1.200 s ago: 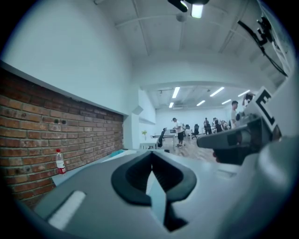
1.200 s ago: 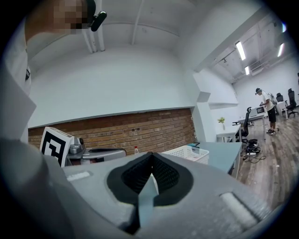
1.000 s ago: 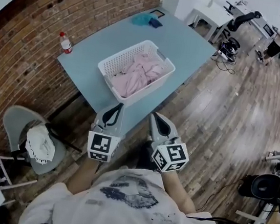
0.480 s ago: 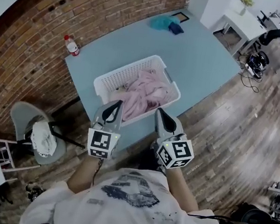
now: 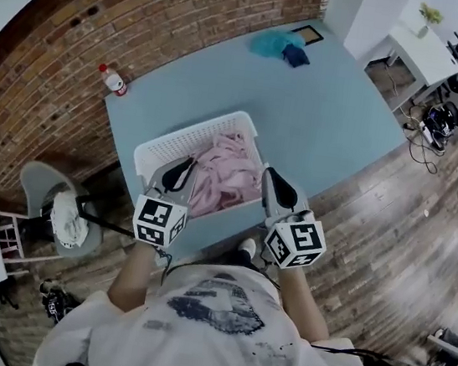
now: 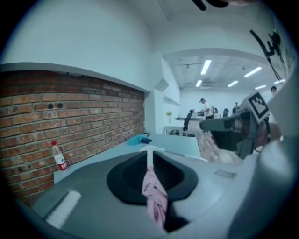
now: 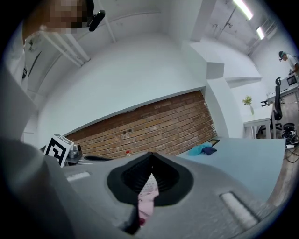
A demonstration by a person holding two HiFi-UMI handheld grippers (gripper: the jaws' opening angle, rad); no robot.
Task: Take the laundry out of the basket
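A white slatted basket [image 5: 182, 140] stands near the front edge of the pale blue table [image 5: 332, 108], with crumpled pink laundry [image 5: 226, 173] inside. My left gripper [image 5: 187, 164] hovers over the basket's near left part, shut and holding nothing. At the basket's near right corner my right gripper [image 5: 268, 173] is also shut and holds nothing. In the left gripper view the left gripper [image 6: 149, 153] has its jaws together, and pink laundry [image 6: 154, 196] shows through the slit below the tips. The right gripper [image 7: 150, 158] looks the same, with the laundry [image 7: 145, 198] beneath.
A plastic bottle [image 5: 113, 80] stands at the table's left corner by the brick wall. A teal cloth [image 5: 274, 43] and a dark blue one [image 5: 296, 56] lie at the far end. A grey chair [image 5: 42, 186] with a white bundle sits left of the table.
Both grippers moved forward from in front of the table's edge to over the basket's near side. The basket and table now sit closer and more centred in the head view.
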